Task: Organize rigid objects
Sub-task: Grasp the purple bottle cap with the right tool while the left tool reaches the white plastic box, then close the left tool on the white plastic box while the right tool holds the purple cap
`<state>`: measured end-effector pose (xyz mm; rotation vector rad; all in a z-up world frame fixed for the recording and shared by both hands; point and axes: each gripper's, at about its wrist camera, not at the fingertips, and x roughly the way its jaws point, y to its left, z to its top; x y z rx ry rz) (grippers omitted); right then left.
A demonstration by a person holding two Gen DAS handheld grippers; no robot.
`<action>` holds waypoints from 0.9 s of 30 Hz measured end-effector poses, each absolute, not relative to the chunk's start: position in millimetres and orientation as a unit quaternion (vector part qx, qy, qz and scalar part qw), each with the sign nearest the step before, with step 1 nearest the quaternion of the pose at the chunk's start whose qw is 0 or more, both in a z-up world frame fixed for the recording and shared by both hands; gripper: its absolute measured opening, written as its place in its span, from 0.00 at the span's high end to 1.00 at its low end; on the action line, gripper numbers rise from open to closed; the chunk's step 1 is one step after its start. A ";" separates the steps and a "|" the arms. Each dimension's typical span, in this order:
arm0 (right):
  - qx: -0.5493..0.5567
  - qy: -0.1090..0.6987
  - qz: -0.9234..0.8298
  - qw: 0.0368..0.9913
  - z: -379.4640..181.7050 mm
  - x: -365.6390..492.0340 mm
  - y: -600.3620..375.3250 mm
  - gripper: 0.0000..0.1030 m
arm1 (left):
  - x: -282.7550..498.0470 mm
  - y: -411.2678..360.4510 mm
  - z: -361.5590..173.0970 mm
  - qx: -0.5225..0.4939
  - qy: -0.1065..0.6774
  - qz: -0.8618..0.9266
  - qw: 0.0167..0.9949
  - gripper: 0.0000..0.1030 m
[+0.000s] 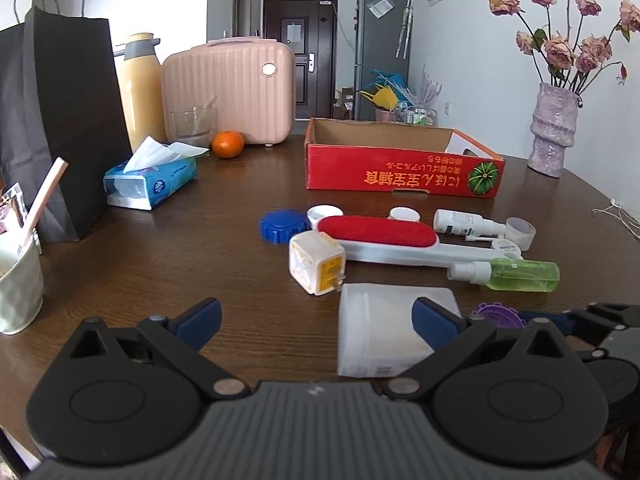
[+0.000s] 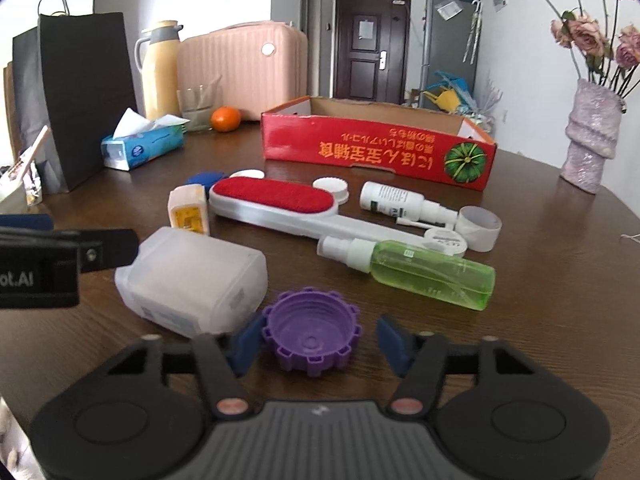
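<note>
left gripper: black linkage arms, round grey pivot caps, ribbed grey housing, blue pads | right gripper: same build, copper-toned pivot caps, blue pads

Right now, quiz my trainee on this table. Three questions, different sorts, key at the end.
1. True or false: the red cardboard box stands behind the lint brush.
2. Which thing lies between the right gripper's pads? A) orange B) purple cap C) white cap
3. Fill in: the spray bottle holding green liquid lies on its ____.

Key: 1 true; 2 B, the purple cap; 3 side.
</note>
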<state>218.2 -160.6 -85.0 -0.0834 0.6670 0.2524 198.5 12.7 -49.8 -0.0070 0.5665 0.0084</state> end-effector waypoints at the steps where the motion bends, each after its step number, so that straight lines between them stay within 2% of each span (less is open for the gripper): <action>1: -0.041 0.325 0.124 0.936 -84.8 218.1 -161.5 0.49 | 199.9 10.1 -49.3 -0.003 0.282 0.002 0.959 0.00; 11: -0.026 0.303 0.105 0.947 -76.4 209.5 -186.1 0.50 | 224.5 -15.2 -47.8 0.003 0.330 -0.037 0.943 0.00; 27: -0.017 0.289 0.053 0.956 -72.3 202.9 -229.1 0.50 | 257.1 -47.1 -67.2 0.059 0.393 -0.005 0.918 0.00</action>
